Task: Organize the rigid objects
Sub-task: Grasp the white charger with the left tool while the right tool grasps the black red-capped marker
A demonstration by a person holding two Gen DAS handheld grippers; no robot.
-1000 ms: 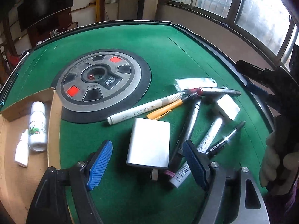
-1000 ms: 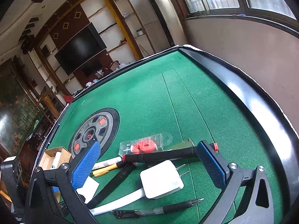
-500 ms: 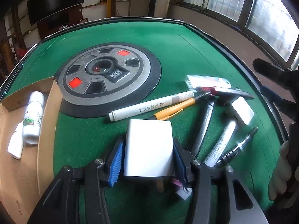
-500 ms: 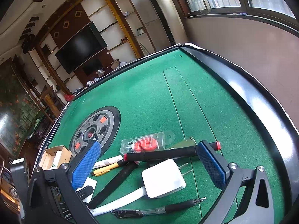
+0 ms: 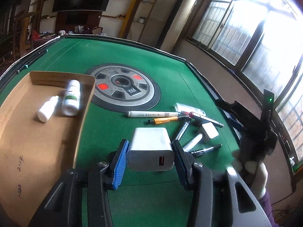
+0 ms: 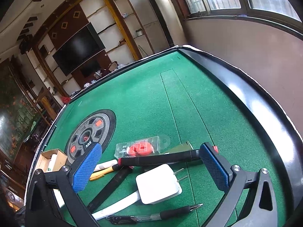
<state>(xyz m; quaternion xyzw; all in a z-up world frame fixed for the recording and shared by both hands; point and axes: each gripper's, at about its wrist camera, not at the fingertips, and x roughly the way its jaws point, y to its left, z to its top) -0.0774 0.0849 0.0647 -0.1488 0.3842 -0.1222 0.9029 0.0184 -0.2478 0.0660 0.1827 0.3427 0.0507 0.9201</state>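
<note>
At the left edge of the green table (image 5: 132,60), an open cardboard box (image 5: 22,132) is seen from the left wrist camera, with a small white dropper bottle (image 5: 47,109) and a larger white bottle (image 5: 71,98) lying side by side in its far part, their caps toward the far wall. To the right of the box, the large white USB charger (image 5: 151,149) is clamped between the blue pads of the left gripper (image 5: 150,162), whose jaws have just been closing onto its sides. The charger is held above the felt, its long axis running away from the camera and its face with the USB port turned back toward the camera. Beyond it, the round control hub (image 5: 123,89) is set in the middle of the table. Further right, toward the table's right edge, a white marker (image 5: 151,114) and an orange pen (image 5: 163,120) lie crosswise, with other pens fanned beside a small white plug adapter (image 5: 210,132).

In the right wrist view, the right gripper (image 6: 151,168) is held with its jaws wide apart and nothing pressed between them; below it the plug adapter (image 6: 158,183) lies flat, prongs pointing right, between a black marker (image 6: 159,158) and a black pen (image 6: 151,215).
</note>
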